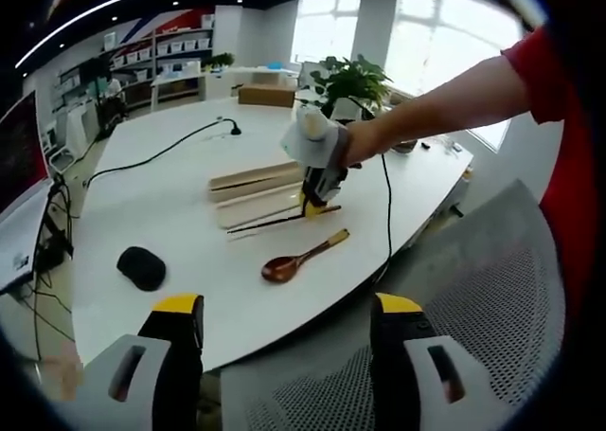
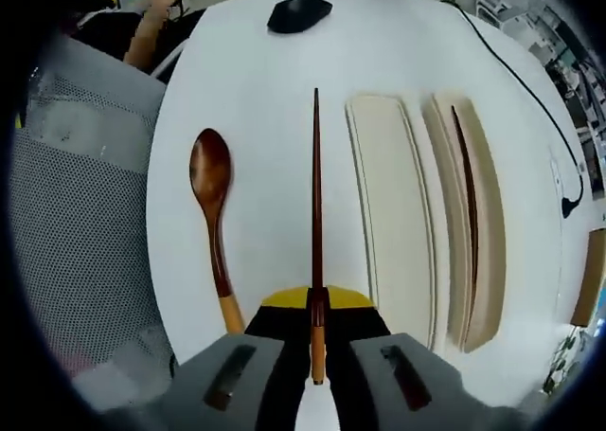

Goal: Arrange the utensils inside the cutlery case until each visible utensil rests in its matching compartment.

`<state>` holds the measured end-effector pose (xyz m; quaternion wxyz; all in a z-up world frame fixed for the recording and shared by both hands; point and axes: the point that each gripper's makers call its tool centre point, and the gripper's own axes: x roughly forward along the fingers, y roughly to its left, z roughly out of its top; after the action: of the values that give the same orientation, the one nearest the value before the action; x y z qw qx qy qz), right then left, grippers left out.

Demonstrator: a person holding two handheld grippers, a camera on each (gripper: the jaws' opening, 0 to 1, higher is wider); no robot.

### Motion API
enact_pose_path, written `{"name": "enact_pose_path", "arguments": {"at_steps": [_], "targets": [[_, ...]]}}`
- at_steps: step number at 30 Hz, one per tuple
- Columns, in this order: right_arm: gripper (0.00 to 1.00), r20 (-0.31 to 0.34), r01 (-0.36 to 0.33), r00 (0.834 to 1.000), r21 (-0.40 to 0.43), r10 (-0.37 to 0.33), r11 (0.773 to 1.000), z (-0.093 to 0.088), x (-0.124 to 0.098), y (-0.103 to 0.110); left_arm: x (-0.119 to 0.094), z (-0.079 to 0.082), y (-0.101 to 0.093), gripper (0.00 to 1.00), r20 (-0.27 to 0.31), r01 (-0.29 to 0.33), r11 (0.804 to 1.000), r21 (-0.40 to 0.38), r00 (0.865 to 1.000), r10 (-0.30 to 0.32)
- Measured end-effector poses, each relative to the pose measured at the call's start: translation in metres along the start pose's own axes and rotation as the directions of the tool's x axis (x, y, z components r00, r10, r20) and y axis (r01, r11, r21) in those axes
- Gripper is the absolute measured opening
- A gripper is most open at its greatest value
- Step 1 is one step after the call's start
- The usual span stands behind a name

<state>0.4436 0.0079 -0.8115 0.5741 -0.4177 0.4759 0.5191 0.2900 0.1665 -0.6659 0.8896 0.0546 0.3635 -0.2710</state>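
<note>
Brown chopstick point(image 2: 315, 223) in right hand-held gripper point(image 2: 316, 325)

The right gripper point(image 2: 315, 332) covers the butt end of the chopstick point(image 2: 315, 213) between its jaws, so the grip surface itself cannot be inspected. Right of the jaws, the near end of the cutlery case point(image 2: 398, 232) runs into the distorted margin; its outer wall there is unclear. Left of the jaws, the spoon point(image 2: 213, 213) handle tip passes behind the gripper body. In the left gripper view, the right gripper point(image 1: 317, 199) hides part of the case, and compartment contents are too small to tell.
</note>
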Motion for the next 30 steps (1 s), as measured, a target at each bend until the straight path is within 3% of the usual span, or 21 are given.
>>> {"name": "enact_pose_path", "arguments": {"at_steps": [9,14,16,21,25,30], "targets": [[0.01,0.007,0.008,1.0,-0.004,-0.008,1.0,0.001,-0.001,-0.009,-0.002,0.001,-0.005,0.72,-0.004,-0.002,1.0,-0.002,1.0,0.002],[0.01,0.003,0.008,1.0,-0.016,-0.008,1.0,0.0,0.001,-0.012,-0.006,0.012,-0.011,0.76,0.057,0.019,1.0,-0.009,0.998,-0.019],[0.01,0.017,0.012,1.0,-0.027,-0.011,1.0,0.003,0.0,-0.01,-0.008,0.021,-0.014,0.77,0.11,0.037,0.999,-0.014,0.993,-0.035],[0.01,0.008,0.006,1.0,-0.04,-0.006,0.999,0.001,0.001,-0.003,-0.008,0.023,-0.017,0.82,0.127,0.052,0.998,-0.019,0.991,-0.049],[0.01,0.056,-0.004,0.998,0.003,0.004,1.0,0.01,-0.007,-0.001,-0.01,0.03,-0.014,0.87,0.171,0.055,0.998,-0.041,0.984,-0.047],[0.01,0.083,-0.005,0.997,0.033,0.003,0.999,0.013,-0.016,-0.001,-0.01,0.031,-0.015,0.87,0.18,0.064,0.997,-0.039,0.982,-0.056]]}}
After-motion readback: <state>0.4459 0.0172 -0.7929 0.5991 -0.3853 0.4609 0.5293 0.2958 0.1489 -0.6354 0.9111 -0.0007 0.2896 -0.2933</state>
